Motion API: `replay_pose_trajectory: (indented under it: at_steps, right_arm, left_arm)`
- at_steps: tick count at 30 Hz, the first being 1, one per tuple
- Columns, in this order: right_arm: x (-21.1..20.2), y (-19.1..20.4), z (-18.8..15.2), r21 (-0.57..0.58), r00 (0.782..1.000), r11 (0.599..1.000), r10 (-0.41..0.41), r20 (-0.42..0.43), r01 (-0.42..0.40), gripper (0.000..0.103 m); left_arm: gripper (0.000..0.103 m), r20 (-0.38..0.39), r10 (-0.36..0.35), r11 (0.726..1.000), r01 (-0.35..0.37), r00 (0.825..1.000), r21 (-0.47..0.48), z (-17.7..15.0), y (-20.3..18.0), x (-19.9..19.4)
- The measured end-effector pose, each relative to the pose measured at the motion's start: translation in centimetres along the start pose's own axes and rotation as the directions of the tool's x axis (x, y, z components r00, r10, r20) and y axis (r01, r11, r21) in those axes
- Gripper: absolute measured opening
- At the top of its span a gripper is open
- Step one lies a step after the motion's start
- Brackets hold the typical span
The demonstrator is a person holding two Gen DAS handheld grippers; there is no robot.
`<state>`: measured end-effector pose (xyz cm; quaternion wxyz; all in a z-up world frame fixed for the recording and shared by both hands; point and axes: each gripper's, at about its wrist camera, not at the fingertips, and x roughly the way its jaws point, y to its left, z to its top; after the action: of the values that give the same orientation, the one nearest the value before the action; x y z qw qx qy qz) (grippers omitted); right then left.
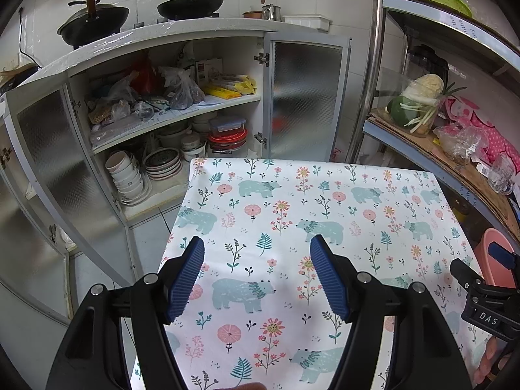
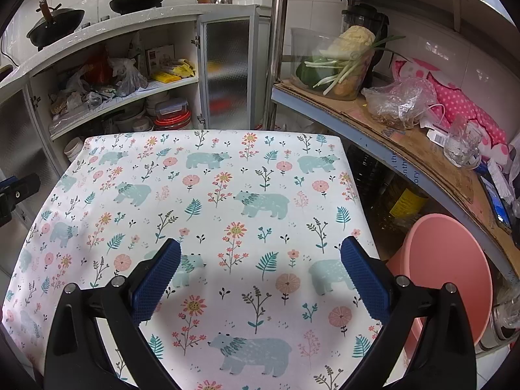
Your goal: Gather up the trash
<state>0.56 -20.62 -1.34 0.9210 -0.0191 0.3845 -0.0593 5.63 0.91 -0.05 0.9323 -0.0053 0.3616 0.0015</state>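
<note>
A table under a white cloth printed with bears and flowers [image 1: 292,201] [image 2: 208,195] fills the middle of both views, and no trash shows on it. My left gripper [image 1: 256,250] hovers over the cloth's near half, open, with nothing between its blue pads. My right gripper [image 2: 260,250] also hangs open above the cloth, empty. The right gripper's black body [image 1: 481,292] shows at the right edge of the left wrist view. A pink plastic bin [image 2: 448,273] [image 1: 494,253] stands on the floor just right of the table.
An open cabinet [image 1: 169,123] behind the table holds bags, bowls and lidded boxes, its doors swung out. Two woks [image 1: 191,3] sit on the counter above. A metal shelf [image 2: 406,139] at the right carries vegetables, a crumpled plastic bag [image 2: 399,100], a glass and pink cloth.
</note>
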Motion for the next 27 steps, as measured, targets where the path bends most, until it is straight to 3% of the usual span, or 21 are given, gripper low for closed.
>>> replay_pose_trajectory:
  at_steps: [27]
  right_arm:
    - [0.74, -0.11, -0.16, -0.002, 1.000, 1.000, -0.010, -0.015, 0.010, 0.099]
  left_arm:
    - [0.067, -0.015, 0.013, 1.000, -0.013, 1.000, -0.010, -0.23, 0.58, 0.69]
